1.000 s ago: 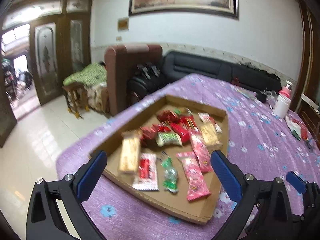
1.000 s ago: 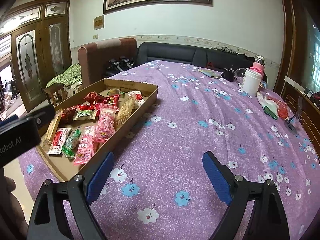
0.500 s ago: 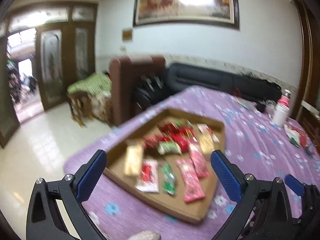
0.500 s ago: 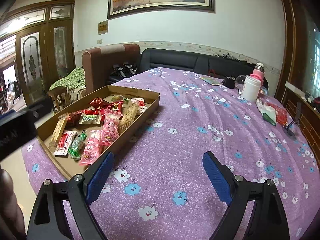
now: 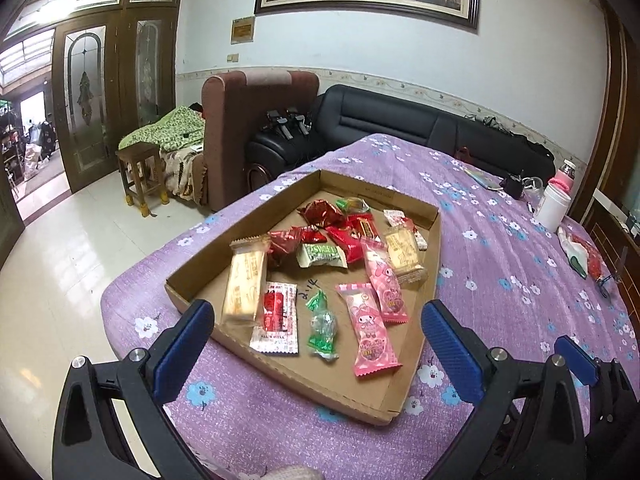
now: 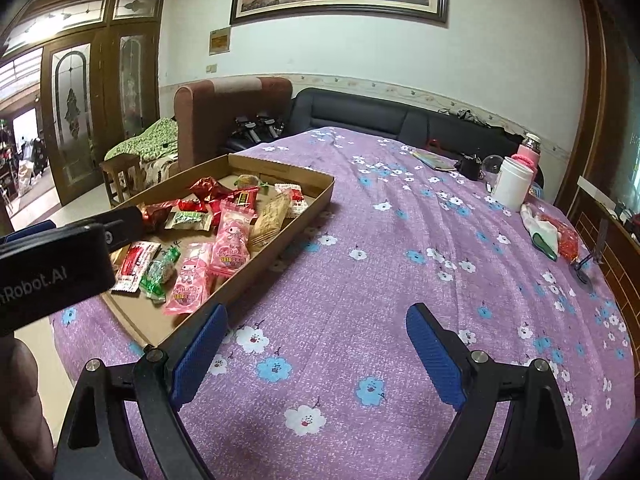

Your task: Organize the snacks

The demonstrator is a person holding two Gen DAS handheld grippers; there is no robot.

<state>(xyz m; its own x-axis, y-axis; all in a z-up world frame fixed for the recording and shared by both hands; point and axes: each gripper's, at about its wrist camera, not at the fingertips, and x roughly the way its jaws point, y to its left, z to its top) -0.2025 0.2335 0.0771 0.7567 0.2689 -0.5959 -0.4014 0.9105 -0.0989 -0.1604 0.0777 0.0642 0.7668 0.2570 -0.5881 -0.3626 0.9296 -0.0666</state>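
Mixed wrapped snacks [image 5: 320, 264] lie loose in shallow brown cardboard tray [image 5: 434, 216]; both grippers' jaws wide open, empty; stage unclear.

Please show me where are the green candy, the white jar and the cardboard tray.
green candy [image 5: 322, 326]: left wrist view, middle of its clear wrapper.
white jar [image 6: 512, 183]: right wrist view, its side wall.
cardboard tray [image 5: 434, 248]: left wrist view, its right wall.

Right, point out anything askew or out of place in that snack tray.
Nothing is spilled or damaged. The wrapped snacks simply lie jumbled at mixed angles in the shallow cardboard tray, red foil packets heaped at the back; the tray sits skewed on the purple floral tablecloth.
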